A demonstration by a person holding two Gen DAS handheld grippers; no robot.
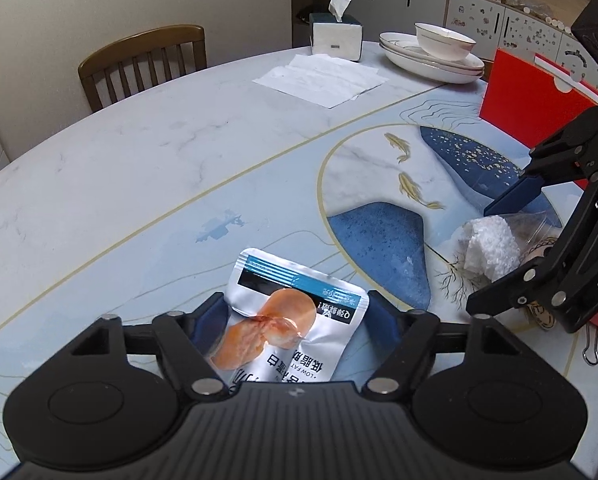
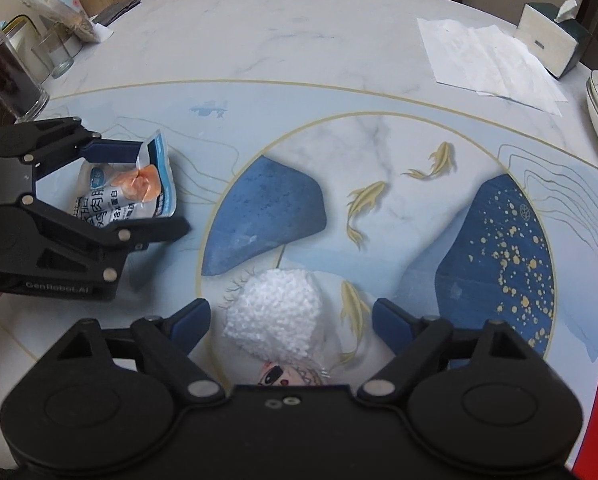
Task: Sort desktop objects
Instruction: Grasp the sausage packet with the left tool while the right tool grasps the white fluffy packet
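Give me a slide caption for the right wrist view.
Open right gripper straddling a white foam-filled bag; left gripper around a snack pouch.

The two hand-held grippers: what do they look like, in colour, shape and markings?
Both are matte black plastic with round pivot discs, silver rivets and dark blue finger pads. The left hand-held gripper carries pale "GenRobot.AI" lettering on its side; the right hand-held gripper shows white letters "DA" in the left wrist view.

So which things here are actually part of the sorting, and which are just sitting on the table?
In play:
- snack pouch, between the left gripper fingers
- clear bag with white foam, between the open right gripper fingers

Lying about:
- tissue box
- paper sheets
- stacked plates and bowl
- red folder
- binder clip
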